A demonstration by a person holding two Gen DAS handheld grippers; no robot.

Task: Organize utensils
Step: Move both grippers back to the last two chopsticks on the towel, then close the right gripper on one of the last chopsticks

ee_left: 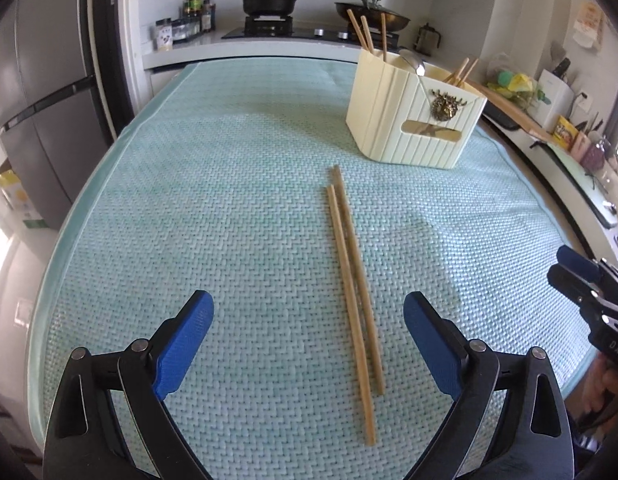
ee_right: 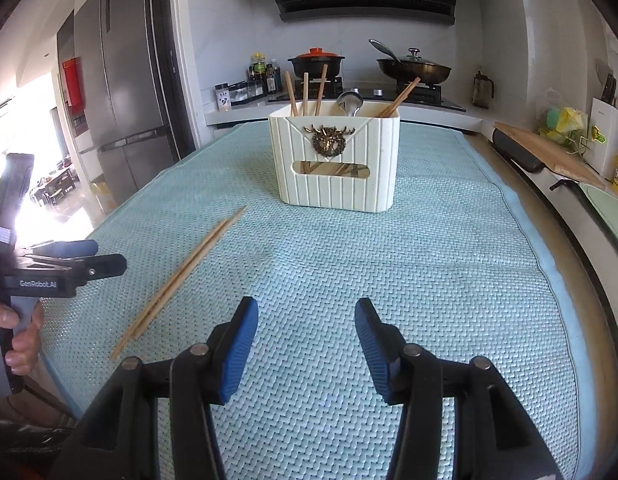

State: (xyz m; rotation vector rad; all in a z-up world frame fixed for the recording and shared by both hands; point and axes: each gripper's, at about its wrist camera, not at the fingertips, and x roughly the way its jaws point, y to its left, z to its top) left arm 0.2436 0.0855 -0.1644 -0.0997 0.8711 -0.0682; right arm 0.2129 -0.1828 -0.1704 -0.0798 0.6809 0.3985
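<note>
On the pale green woven mat (ee_left: 213, 184), two wooden chopsticks (ee_left: 355, 300) are lying near the cream ribbed utensil holder (ee_left: 413, 120); left gripper (ee_left: 309, 344) and right gripper (ee_right: 307, 344) are hovering spread, empty.

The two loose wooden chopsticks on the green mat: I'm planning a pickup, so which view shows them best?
The left wrist view: the two loose wooden chopsticks lie centred, full length, between its open tongs. The right wrist view shows them smaller, slanting at the left.

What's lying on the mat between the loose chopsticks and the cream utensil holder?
Nothing: only bare green mat separates the loose chopsticks from the cream utensil holder, as both wrist views show.
</note>
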